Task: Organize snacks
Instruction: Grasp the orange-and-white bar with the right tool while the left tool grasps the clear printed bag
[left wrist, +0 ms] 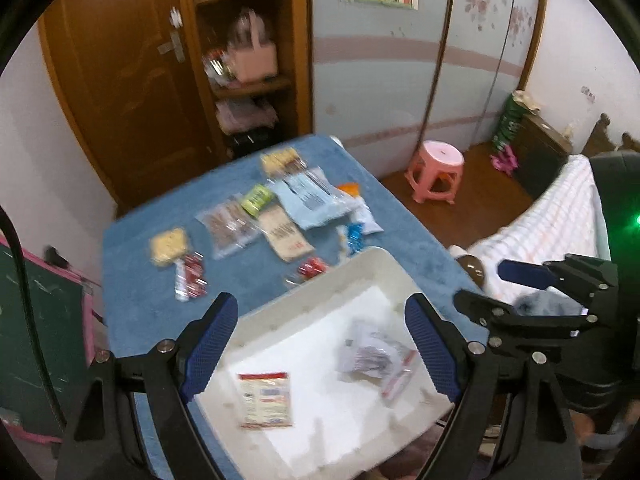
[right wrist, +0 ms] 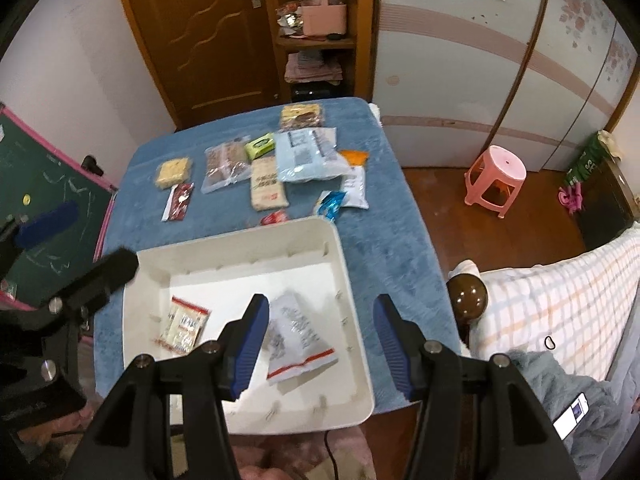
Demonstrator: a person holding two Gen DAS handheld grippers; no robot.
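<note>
Clearly the blue-covered table (right wrist: 384,240) carries everything: the white tray (right wrist: 352,288) sits at its near edge, and beyond it roughly a dozen snack packets lie spread on the cloth, from the large pale-blue bag (right wrist: 308,156) down to the small red sachet (right wrist: 274,217) touching the tray's far wall. Two packets already lie inside, a grey-white pouch (right wrist: 298,336) and a red-edged cracker pack (right wrist: 185,326). The left gripper (left wrist: 320,344) hangs over the tray with jaws wide and empty; the right gripper (right wrist: 316,344) stands partly open, gripping nothing, with the pouch below it. I judge the tray overhangs the edge, so a downward bump could tip it. Overlapping wrappers risk a double pick, and slick film may slip from the pads.
</note>
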